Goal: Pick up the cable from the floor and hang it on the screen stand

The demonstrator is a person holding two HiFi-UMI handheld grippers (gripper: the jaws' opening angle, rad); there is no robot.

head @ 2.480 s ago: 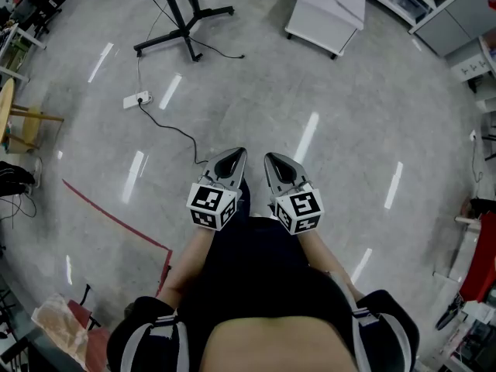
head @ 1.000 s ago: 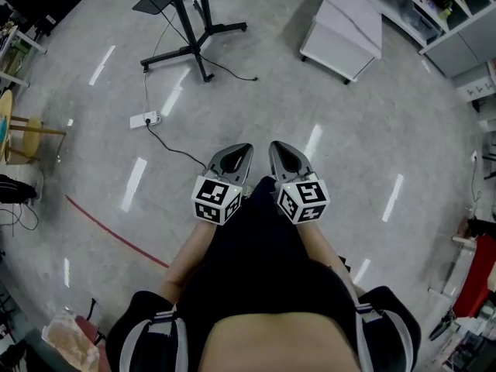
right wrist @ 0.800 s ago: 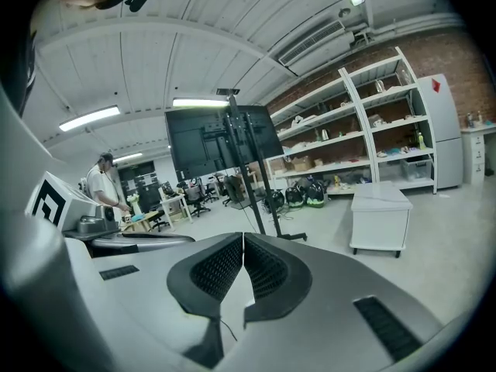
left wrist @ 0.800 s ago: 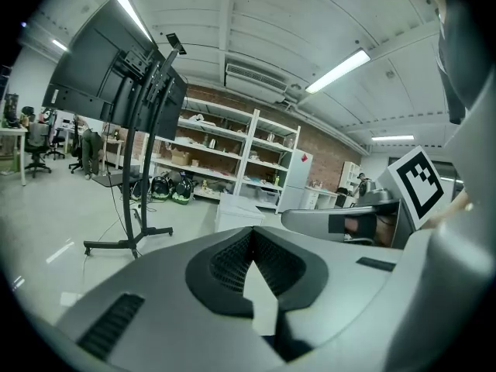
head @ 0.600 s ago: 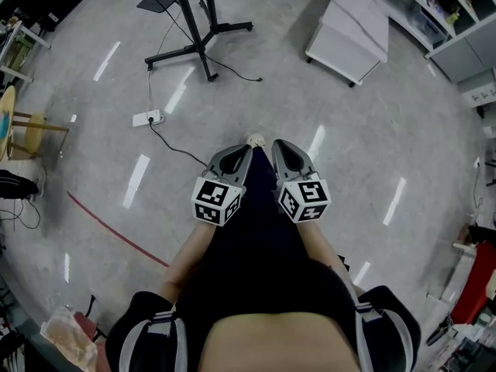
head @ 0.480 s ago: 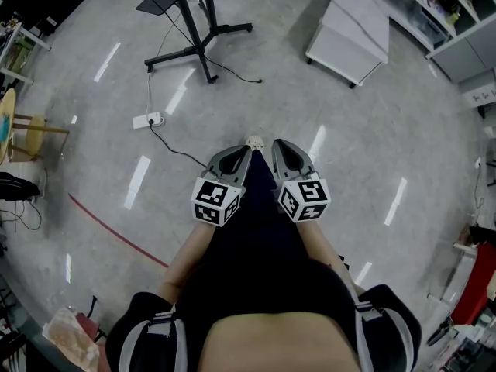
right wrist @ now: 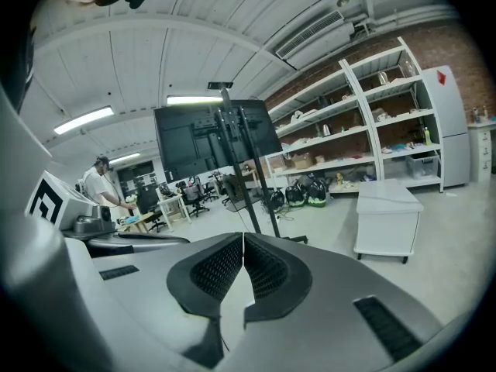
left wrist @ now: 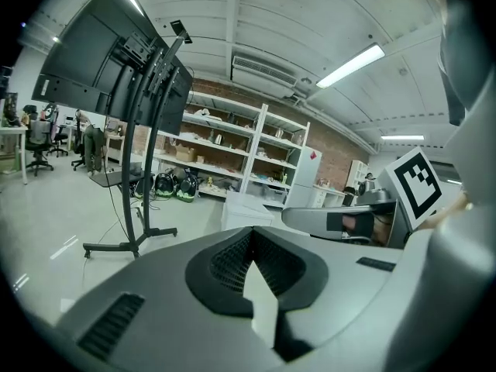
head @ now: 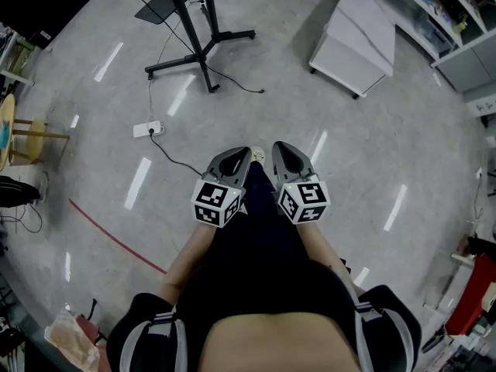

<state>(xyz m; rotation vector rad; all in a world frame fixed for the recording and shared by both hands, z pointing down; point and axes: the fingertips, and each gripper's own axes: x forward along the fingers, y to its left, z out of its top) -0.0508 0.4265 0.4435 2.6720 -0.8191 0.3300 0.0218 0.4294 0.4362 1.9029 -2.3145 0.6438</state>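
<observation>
Cable (head: 174,160) lies slack on the floor (head: 349,161), seemingly trailing from a power strip (head: 147,129), so the left gripper (head: 239,155) and right gripper (head: 280,149), jaws pressed together and empty, should open low, pinching it mid-run before the screen stand (head: 199,46).

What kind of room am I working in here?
Probably a workshop or lab: open storage shelves along a brick wall, a screen stand on bare floor, office chairs.
</observation>
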